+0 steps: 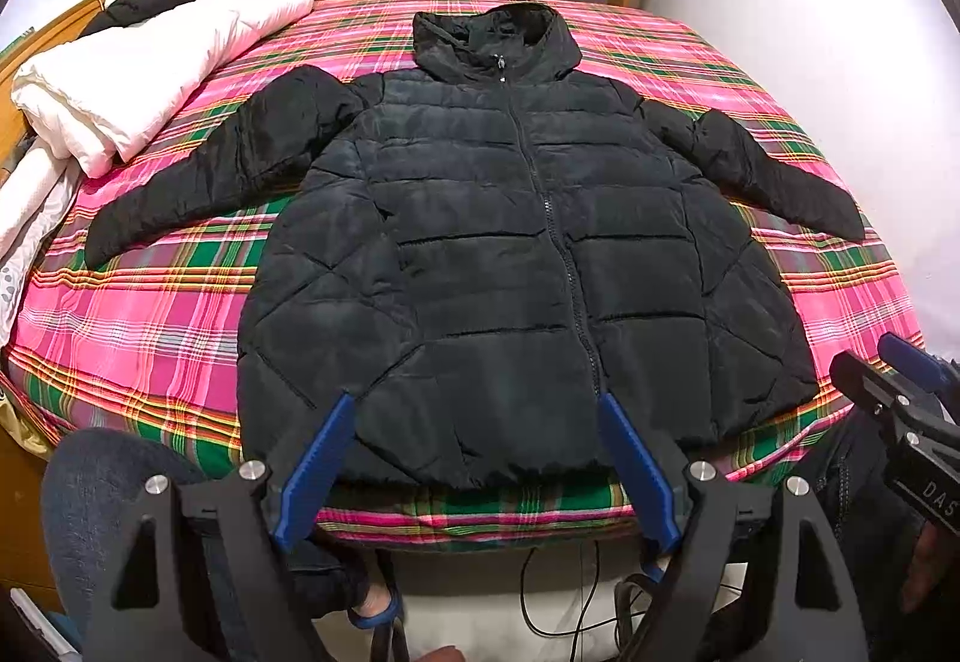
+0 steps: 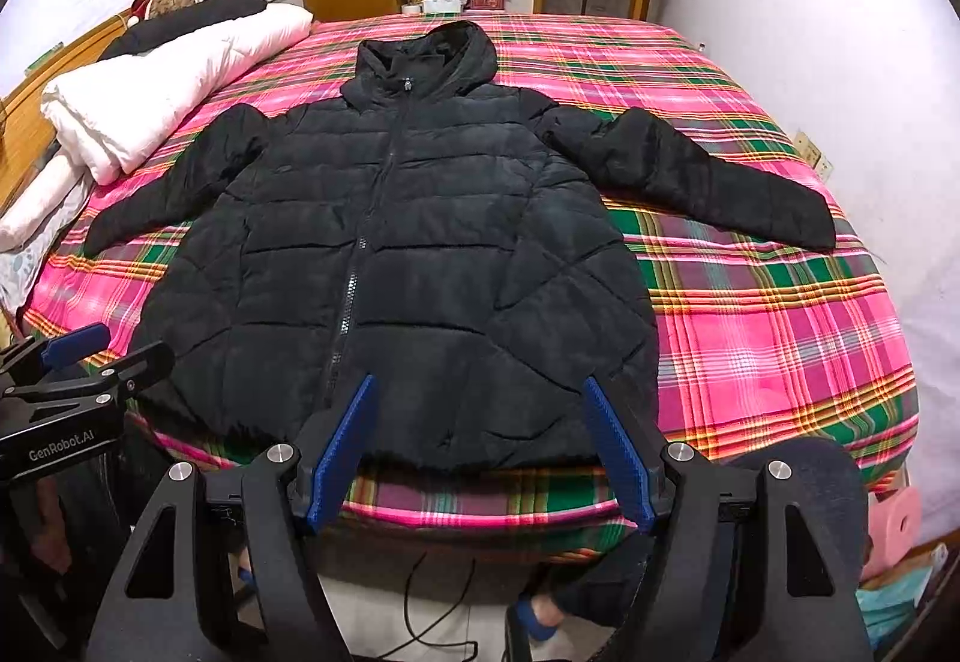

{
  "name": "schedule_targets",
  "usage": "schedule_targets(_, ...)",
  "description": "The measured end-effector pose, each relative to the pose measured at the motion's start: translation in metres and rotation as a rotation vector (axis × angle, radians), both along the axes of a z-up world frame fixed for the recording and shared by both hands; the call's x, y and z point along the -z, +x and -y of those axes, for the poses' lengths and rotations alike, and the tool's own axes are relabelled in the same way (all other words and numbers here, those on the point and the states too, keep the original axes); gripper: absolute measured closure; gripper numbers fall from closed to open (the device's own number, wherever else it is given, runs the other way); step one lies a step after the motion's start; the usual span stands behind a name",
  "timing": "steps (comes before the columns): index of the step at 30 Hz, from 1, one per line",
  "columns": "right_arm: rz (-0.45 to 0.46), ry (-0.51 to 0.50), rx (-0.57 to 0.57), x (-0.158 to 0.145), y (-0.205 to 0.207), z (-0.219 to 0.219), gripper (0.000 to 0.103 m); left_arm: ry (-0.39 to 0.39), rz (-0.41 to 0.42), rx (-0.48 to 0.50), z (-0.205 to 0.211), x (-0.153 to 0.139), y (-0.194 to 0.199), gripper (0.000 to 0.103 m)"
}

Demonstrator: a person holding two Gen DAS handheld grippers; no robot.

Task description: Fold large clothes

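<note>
A bed [image 1: 750, 80] under a pink, green and yellow plaid sheet fills most of both views, with a rolled white quilt [image 1: 150, 74] along its left side. The black puffer jacket [image 1: 516, 254] lies flat on the sheet, front up, zipped, hood toward the far edge and hem at the near edge. The left sleeve [image 1: 198, 176] and the right sleeve [image 2: 702, 170] are both spread outward. No fold has been made yet.

The left tool [image 1: 474, 458] hovers near the hem with its blue fingers [image 1: 312, 470] spread wide and nothing between them. The right tool [image 2: 480, 446] is likewise released and empty, poised over the hem's right half.

Risks, as a judgement: the padded, slick shell will likely spring back and slide, so a pinch that takes only the top layer could lift the front panel away from the back and bunch the fold. The hem sits right at the bed's edge, so a pull toward the person could drag the jacket off. A sleeve thrown across may slip back off the puffy body.

The right wrist view shows the right sleeve to its cuff, a wall socket [image 2: 813, 152] beyond it, and the left tool from the side. The left wrist view shows the left sleeve fully against the quilt, and the right tool at its right margin.
</note>
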State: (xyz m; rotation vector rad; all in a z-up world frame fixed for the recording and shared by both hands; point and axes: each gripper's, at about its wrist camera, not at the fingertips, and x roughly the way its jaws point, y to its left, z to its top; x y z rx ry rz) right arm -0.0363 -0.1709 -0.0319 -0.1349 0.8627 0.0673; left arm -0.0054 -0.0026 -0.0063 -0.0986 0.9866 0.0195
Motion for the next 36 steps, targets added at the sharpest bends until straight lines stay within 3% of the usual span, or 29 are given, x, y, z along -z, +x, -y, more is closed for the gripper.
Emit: schedule_targets(36, -0.01, -0.003, -0.001, 0.0071, -0.0009, -0.0033, 0.033, 0.009, -0.009, 0.004, 0.0024, 0.0021, 0.001, 0.019)
